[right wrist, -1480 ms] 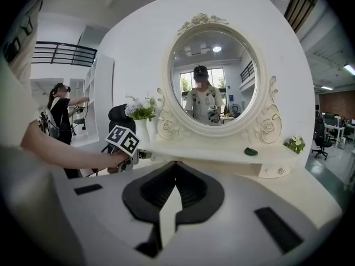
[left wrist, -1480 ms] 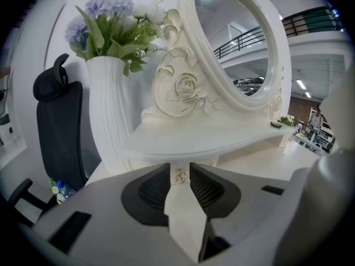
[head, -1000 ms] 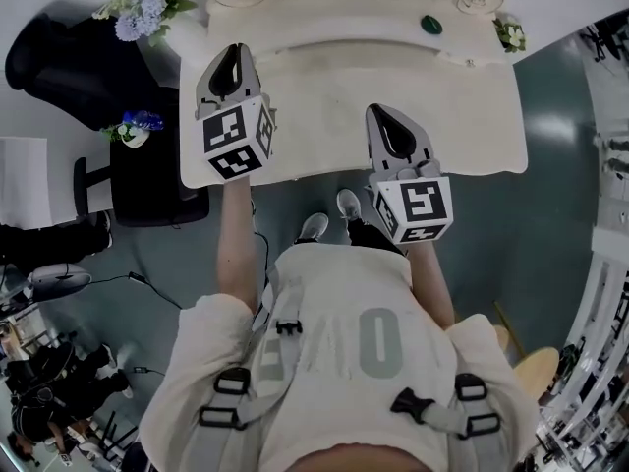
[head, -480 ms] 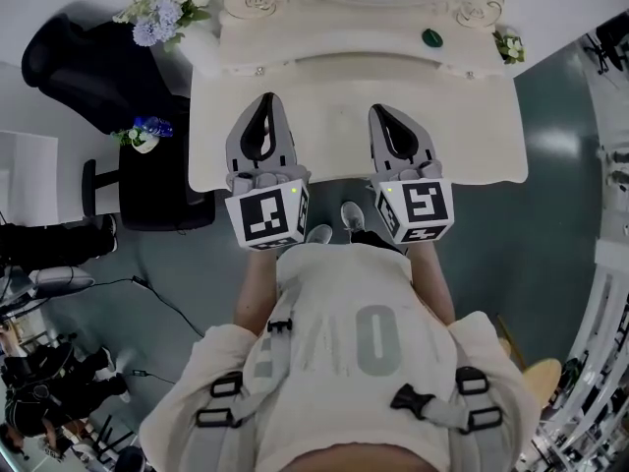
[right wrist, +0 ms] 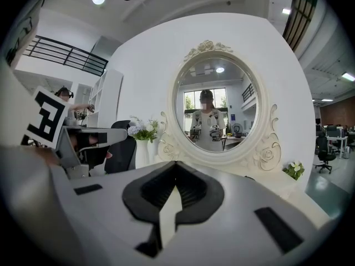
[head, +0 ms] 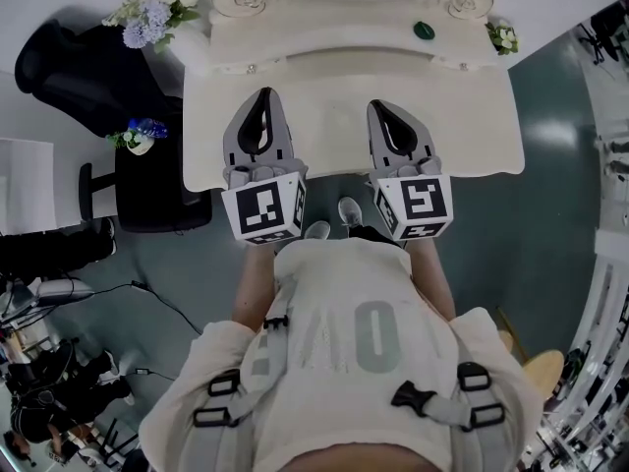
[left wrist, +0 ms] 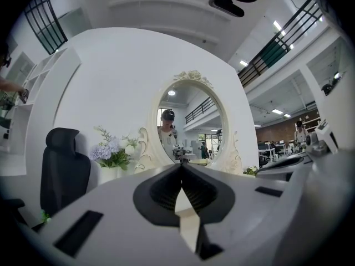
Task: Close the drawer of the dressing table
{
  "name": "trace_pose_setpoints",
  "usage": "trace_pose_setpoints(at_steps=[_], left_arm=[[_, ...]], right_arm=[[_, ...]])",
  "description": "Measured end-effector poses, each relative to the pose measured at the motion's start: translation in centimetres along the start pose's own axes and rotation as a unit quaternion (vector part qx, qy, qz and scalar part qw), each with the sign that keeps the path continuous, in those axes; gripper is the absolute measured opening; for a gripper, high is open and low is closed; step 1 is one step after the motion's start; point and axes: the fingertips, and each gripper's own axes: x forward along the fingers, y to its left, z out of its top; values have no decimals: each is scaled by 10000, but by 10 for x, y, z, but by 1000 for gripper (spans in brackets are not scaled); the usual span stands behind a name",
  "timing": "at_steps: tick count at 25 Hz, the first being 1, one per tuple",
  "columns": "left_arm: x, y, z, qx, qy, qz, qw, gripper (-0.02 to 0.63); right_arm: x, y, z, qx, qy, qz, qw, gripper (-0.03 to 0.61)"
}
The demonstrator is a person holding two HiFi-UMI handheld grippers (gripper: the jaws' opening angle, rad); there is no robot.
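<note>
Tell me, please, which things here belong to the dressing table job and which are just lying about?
Job: dressing table, left tool, right tool, both shut.
Lying about: black chair, vase of flowers, green object, small bouquet.

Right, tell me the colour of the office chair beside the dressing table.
Black; the office chair shows best in the left gripper view.

The person's shirt [head: 339, 293] carries large grey letters; only an "O" reads clearly, the rest creased or under straps.
</note>
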Motion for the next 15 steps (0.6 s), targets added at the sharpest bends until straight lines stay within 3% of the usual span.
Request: trace_pose_setpoints(at_steps=[15], left_arm=[[2,2,-8,-18,178,1,9998,18]], right_arm=[[0,1,-5,-53,55,68,9999,9]])
